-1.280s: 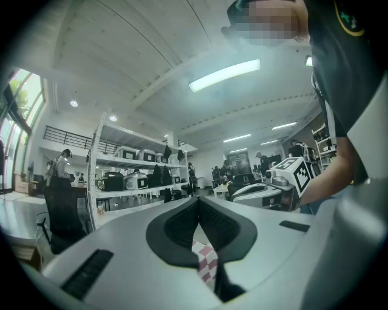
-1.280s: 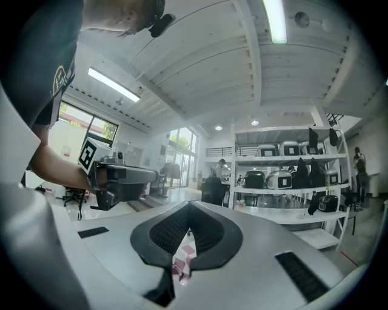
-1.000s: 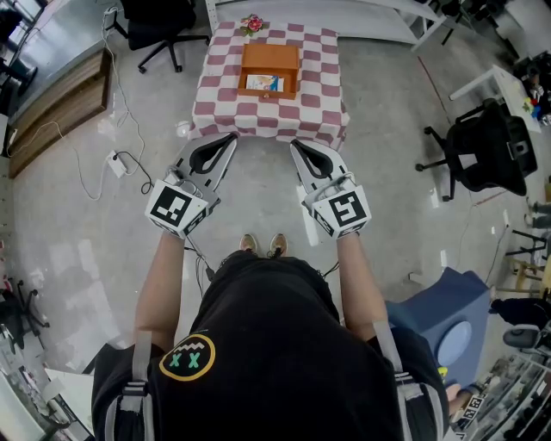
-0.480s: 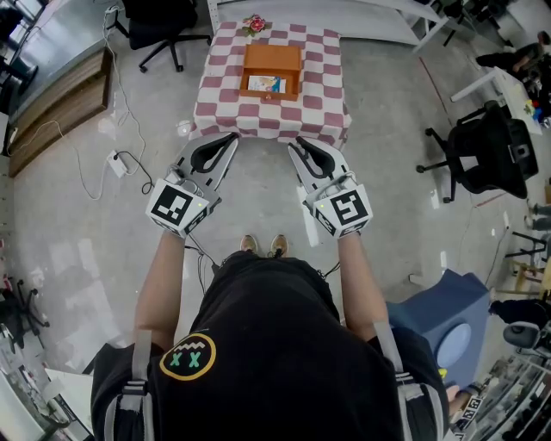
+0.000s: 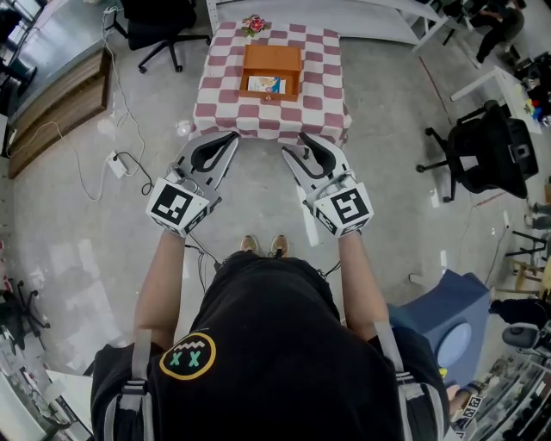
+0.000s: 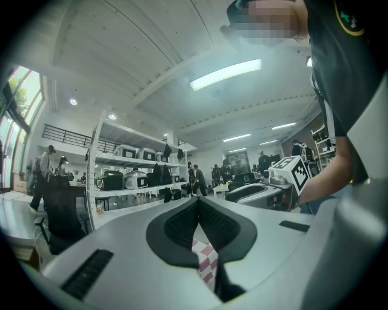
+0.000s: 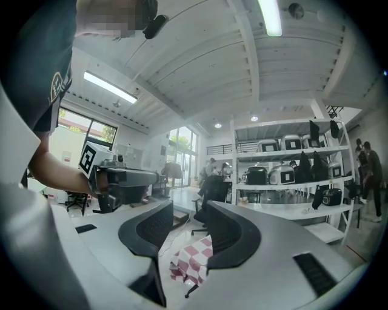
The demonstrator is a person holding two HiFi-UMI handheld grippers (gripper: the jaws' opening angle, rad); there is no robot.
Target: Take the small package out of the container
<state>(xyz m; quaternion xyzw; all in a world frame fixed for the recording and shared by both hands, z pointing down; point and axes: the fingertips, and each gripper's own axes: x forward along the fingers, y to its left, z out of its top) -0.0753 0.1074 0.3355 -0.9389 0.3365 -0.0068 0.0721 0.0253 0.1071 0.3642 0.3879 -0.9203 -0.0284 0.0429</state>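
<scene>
A wooden open-topped container (image 5: 270, 62) stands on a table under a pink-and-white checkered cloth (image 5: 271, 112), far ahead in the head view. The small package (image 5: 263, 83) lies inside it, light with a blue and orange print. Both grippers hang in the air short of the table's near edge. My left gripper (image 5: 229, 139) (image 6: 197, 204) is shut, its pads meeting with nothing between them. The jaws of my right gripper (image 5: 299, 145) (image 7: 189, 213) are opening, with a clear gap and nothing between them. A corner of the cloth (image 7: 193, 260) shows through that gap.
A small flower posy (image 5: 253, 23) sits at the table's far edge. Black office chairs (image 5: 484, 153) stand right and behind the table. A cable and plug (image 5: 117, 161) lie on the floor to the left. A blue bin (image 5: 448, 319) stands at lower right. Shelves of appliances (image 7: 285, 175) line the room.
The right gripper's jaws, shut a second ago, have parted, and it has edged slightly toward the table. The left gripper has stayed where it was.
</scene>
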